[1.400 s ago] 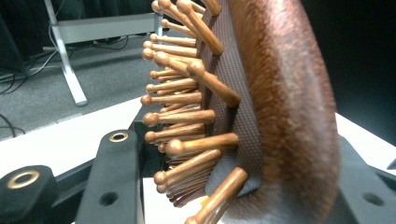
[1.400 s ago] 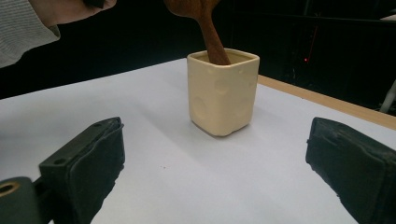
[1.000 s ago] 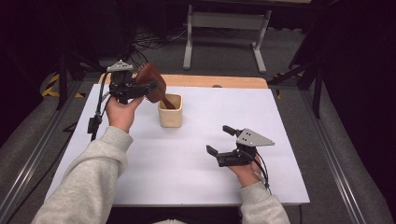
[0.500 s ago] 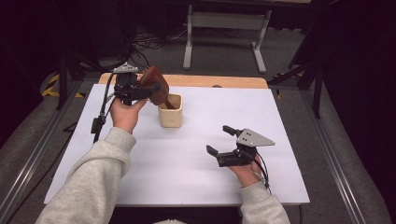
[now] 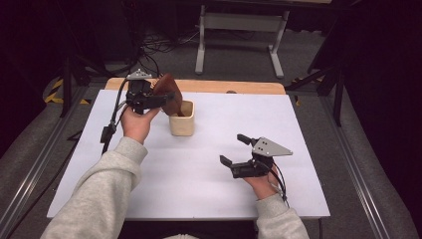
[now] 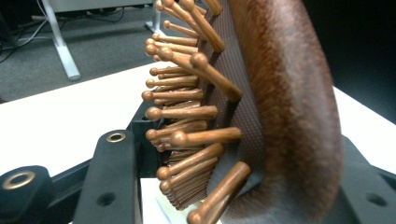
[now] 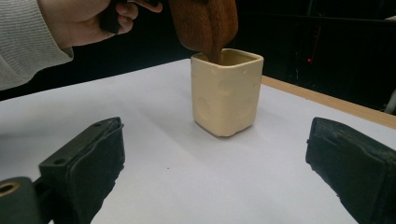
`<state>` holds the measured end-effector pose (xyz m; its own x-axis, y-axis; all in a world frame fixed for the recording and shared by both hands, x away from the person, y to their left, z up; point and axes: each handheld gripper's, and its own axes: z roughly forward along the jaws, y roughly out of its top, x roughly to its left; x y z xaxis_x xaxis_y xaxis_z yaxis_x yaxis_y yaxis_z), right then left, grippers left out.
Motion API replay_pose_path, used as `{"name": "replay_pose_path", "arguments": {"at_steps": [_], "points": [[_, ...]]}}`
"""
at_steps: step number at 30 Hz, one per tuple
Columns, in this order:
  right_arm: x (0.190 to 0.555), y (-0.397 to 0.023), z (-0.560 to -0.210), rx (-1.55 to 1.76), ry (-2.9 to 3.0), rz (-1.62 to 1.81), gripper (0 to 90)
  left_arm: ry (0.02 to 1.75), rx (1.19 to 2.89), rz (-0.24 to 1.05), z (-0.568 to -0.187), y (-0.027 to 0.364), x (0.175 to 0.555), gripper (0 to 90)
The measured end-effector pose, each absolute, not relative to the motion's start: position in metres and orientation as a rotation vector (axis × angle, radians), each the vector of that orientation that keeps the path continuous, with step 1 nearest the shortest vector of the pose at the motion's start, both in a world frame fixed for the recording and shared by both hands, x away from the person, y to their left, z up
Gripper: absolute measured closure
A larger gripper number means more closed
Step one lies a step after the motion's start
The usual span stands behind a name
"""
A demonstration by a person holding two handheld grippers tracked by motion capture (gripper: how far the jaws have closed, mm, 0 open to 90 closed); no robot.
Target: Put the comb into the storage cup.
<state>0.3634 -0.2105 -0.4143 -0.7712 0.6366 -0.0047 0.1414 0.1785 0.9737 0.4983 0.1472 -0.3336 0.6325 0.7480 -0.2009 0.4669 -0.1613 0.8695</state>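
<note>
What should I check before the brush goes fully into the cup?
1. Left gripper shut on the brush: ok.
2. Handle end inside the cup mouth: ok.
3. Cup upright on the table: ok.
4. Right gripper open, apart from the cup: ok.
5. Room left under the handle inside the cup: cannot tell.

High view looks down the table [image 5: 209, 199]; both tool views, close and low, share the cup [image 7: 226, 91].
</note>
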Motion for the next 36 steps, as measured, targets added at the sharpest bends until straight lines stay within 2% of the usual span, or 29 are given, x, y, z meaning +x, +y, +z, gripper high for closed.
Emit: {"name": "replay_pose_path", "arguments": {"at_steps": [22, 24, 25, 27, 30, 34, 36], "points": [[0.364, -0.21, -0.415, 0.735, 2.051, 1.623, 5.0, 0.968, 1.812, 0.325, -0.339, 0.151, 0.498, 42.8], [0.364, -0.21, -0.415, 0.734, 2.051, 1.623, 5.0, 0.959, 1.805, 0.332, -0.339, 0.152, 0.498, 37.7], [0.364, -0.21, -0.415, 0.735, 2.051, 1.624, 5.0, 0.965, 1.801, 0.347, -0.338, 0.153, 0.497, 31.3], [0.364, -0.21, -0.415, 0.736, 2.052, 1.623, 5.0, 0.961, 1.798, 0.356, -0.338, 0.155, 0.498, 29.0], [0.364, -0.21, -0.415, 0.734, 2.051, 1.625, 5.0, 0.95, 1.813, 0.394, -0.337, 0.158, 0.497, 14.3], [0.364, -0.211, -0.414, 0.737, 2.049, 1.623, 5.0, 0.899, 1.828, 0.465, -0.332, 0.158, 0.491, 4.7], [0.364, -0.211, -0.414, 0.737, 2.047, 1.624, 5.0, 0.884, 1.823, 0.48, -0.33, 0.158, 0.489, 3.2]]}}
